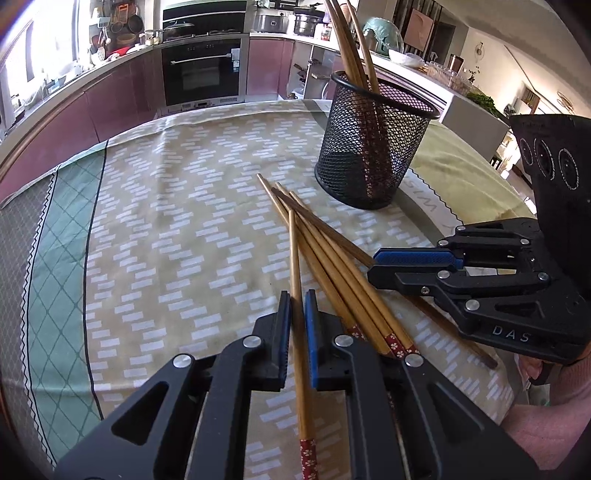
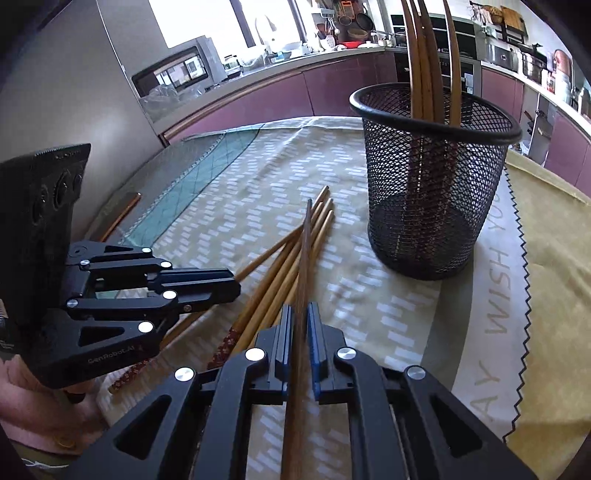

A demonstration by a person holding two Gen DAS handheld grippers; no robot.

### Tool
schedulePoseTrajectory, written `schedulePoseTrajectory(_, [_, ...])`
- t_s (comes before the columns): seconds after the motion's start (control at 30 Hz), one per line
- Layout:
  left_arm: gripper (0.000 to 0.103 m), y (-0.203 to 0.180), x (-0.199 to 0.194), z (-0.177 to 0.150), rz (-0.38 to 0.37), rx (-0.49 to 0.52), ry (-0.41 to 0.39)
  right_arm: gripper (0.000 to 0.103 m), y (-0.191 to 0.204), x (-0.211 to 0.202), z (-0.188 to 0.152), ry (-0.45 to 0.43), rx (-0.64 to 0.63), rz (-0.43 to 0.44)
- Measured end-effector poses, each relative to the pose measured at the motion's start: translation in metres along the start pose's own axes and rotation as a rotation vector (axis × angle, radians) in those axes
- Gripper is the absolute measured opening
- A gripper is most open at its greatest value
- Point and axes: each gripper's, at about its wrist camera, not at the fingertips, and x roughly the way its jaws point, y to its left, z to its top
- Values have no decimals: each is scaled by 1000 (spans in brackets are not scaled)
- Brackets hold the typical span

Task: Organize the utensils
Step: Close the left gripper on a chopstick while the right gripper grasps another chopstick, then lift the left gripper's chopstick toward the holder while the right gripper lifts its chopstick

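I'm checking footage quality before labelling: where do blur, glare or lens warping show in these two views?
Left wrist view: sharp overall; the window is blown out and the counter edge bows from the fisheye. Right wrist view: the chopstick in the right tongs is streaked with motion blur, the mesh holder stays crisp, and the window glares white.

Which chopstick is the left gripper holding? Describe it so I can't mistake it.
Start at the black mesh cup on the patterned tablecloth; a pile of bamboo chopsticks fans out before it. The held chopstick is pinched in the left gripper, crossing the slanted others, red floral end nearest the camera.
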Motion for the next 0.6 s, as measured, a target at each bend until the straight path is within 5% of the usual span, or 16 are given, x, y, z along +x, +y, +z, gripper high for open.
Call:
schedulePoseTrajectory(0.2, [15,0,5,5,-22,13,6,8,-4,5,7,8,7,25])
schedulePoseTrajectory(0.3, [8,-3,5,8,-5,12,6,7,-5,3,6,-2,17,31])
schedulePoseTrajectory(0.6, [7,-2,-14,14,-33,-13,-48,6,-11,-30,2,-108,29,63])
